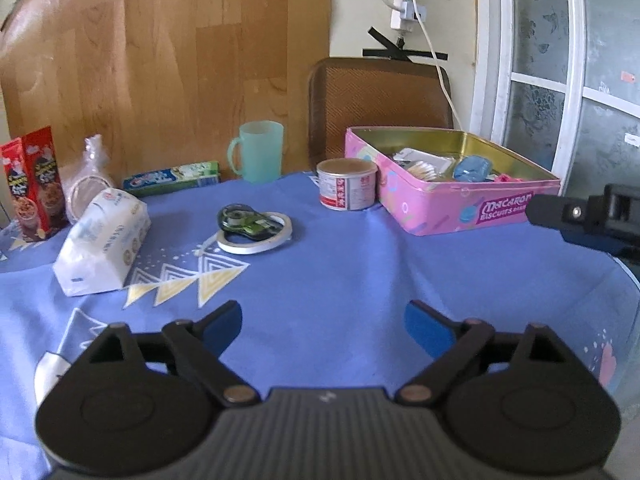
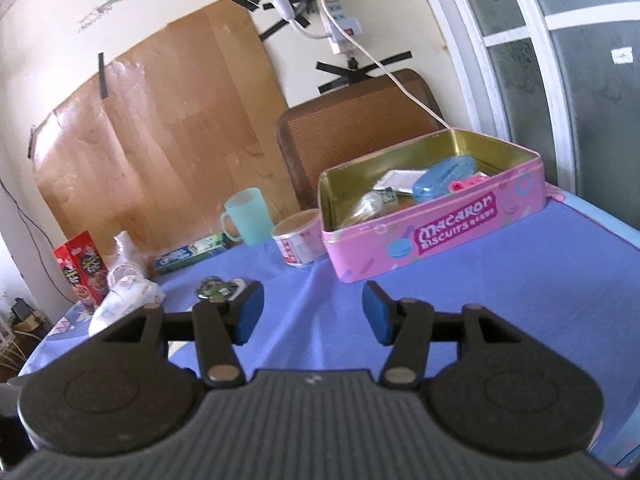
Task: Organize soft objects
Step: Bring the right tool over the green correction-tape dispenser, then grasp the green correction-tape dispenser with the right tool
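Observation:
A white soft tissue pack [image 1: 102,240] lies on the blue tablecloth [image 1: 340,272] at the left; it shows small in the right wrist view as the tissue pack [image 2: 120,302]. An open pink biscuit tin [image 1: 452,204] stands at the right and holds several small items, among them a blue case [image 1: 472,169]. The same tin [image 2: 432,232] sits ahead of my right gripper. My left gripper [image 1: 323,326] hangs open above bare cloth with nothing between its blue pads. My right gripper [image 2: 313,312] is open too and empty. Its black body pokes into the left wrist view at the right edge [image 1: 584,220].
A small can [image 1: 347,189], a teal mug [image 1: 258,152], a toothpaste box [image 1: 172,178], a red cereal box [image 1: 34,184] and a tied plastic bag [image 1: 86,184] line the back. A tape ring with a green gadget [image 1: 252,228] lies mid-table. A brown chair back [image 1: 376,100] stands behind.

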